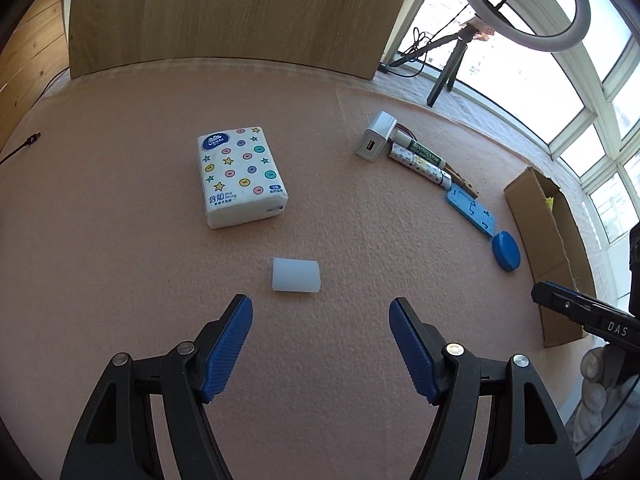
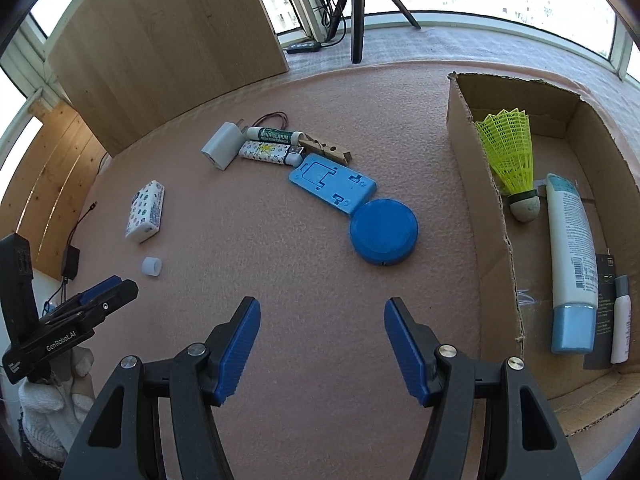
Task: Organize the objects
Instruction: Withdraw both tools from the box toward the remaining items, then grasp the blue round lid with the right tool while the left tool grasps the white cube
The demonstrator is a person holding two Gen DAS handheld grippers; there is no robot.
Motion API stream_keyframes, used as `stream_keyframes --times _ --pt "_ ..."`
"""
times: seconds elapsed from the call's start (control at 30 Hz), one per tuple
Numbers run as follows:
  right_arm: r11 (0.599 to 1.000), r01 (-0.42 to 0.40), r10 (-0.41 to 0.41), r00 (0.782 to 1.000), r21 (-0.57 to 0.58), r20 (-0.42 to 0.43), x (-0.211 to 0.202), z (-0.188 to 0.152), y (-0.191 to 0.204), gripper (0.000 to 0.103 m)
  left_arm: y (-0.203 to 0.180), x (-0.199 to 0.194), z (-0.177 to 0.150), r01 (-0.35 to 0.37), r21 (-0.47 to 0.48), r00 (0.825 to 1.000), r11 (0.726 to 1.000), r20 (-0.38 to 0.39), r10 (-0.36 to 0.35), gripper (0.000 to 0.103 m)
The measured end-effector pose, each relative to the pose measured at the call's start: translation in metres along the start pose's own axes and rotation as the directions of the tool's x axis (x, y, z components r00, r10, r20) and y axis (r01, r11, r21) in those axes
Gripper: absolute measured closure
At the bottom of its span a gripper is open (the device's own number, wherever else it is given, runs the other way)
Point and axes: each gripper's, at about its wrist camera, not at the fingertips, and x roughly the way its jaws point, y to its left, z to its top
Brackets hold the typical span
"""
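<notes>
My left gripper (image 1: 320, 312) is open above the pink mat, with a small translucent white cap (image 1: 296, 275) lying just ahead of its fingertips. Behind the cap lies a tissue pack (image 1: 240, 176) with stars and dots. My right gripper (image 2: 322, 312) is open and holds nothing; a blue round lid (image 2: 383, 231) and a blue flat plate (image 2: 333, 185) lie ahead of it. A white charger (image 2: 221, 145), a lip balm tube (image 2: 274, 134), a patterned lighter (image 2: 266, 152) and a wooden clothespin (image 2: 326, 149) lie in a cluster further back. The left gripper (image 2: 108, 286) shows at the left edge of the right wrist view, near the cap (image 2: 151, 267).
A cardboard box (image 2: 486, 216) stands at the right, holding a yellow shuttlecock (image 2: 512, 156), a white and blue tube (image 2: 568, 256) and a small white bottle (image 2: 621, 320). A wooden board (image 1: 224, 12) stands behind the mat. A tripod (image 2: 356, 8) and a ring light (image 1: 524, 0) are by the window.
</notes>
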Motion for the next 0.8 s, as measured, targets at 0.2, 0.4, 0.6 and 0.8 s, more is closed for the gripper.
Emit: stream_keyframes --times 0.2,0.4,0.6,0.8 --pt "0.996 0.041 -0.041 0.999 0.073 -0.008 0.018 0.006 -0.005 0.042 0.003 0.017 0.004 0.0 0.016 1.0 1.0 -0.026 0.0 0.034" --pt "0.988 0.12 -0.12 0.993 0.098 -0.01 0.034 0.017 -0.005 0.042 0.008 0.026 0.007 0.01 0.021 0.999 1.0 -0.044 -0.009 0.036" --pt "0.975 0.196 -0.196 0.98 0.105 -0.008 0.05 0.026 -0.006 0.043 0.009 0.03 0.012 0.016 0.028 0.999 0.999 -0.045 -0.015 0.037" --pt "0.965 0.246 -0.247 0.969 0.087 0.001 0.058 0.036 -0.007 0.043 0.004 0.035 0.015 0.01 0.045 0.999 0.999 -0.043 -0.008 0.037"
